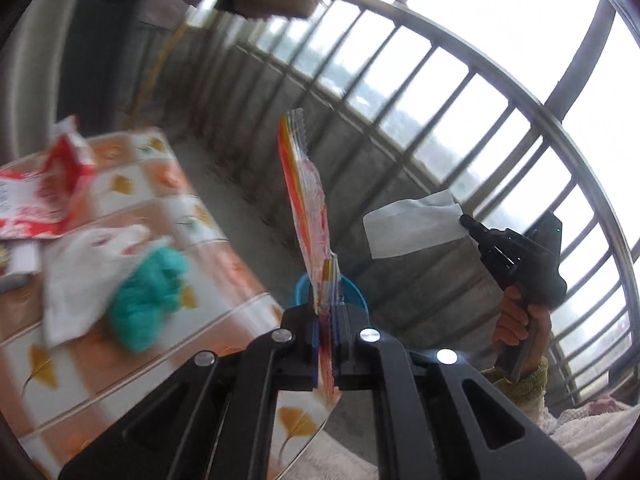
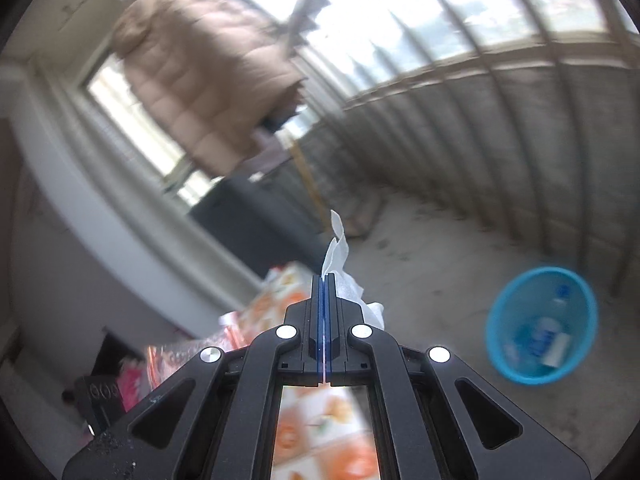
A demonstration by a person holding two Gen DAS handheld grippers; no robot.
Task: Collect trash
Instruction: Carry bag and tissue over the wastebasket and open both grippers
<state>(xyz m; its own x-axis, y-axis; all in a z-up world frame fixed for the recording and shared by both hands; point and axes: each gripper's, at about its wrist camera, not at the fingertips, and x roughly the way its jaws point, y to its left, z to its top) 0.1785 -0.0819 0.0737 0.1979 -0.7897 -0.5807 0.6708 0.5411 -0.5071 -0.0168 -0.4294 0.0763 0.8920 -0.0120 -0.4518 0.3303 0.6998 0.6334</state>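
The left gripper (image 1: pixel 326 312) has its fingers clenched on a striped plastic wrapper (image 1: pixel 306 200) that stands up edge-on between them, above the patterned surface (image 1: pixel 192 216). The right gripper (image 2: pixel 325 280) has its fingers clamped on a white tissue (image 1: pixel 412 226), held in the air near the railing (image 1: pixel 460 92). More litter lies on the surface: a red-and-white packet (image 1: pixel 48 192), a white bag (image 1: pixel 80 272) and a teal wad (image 1: pixel 150 296). A blue bin (image 2: pixel 542 324) stands on the concrete floor (image 2: pixel 432 264), with scraps inside.
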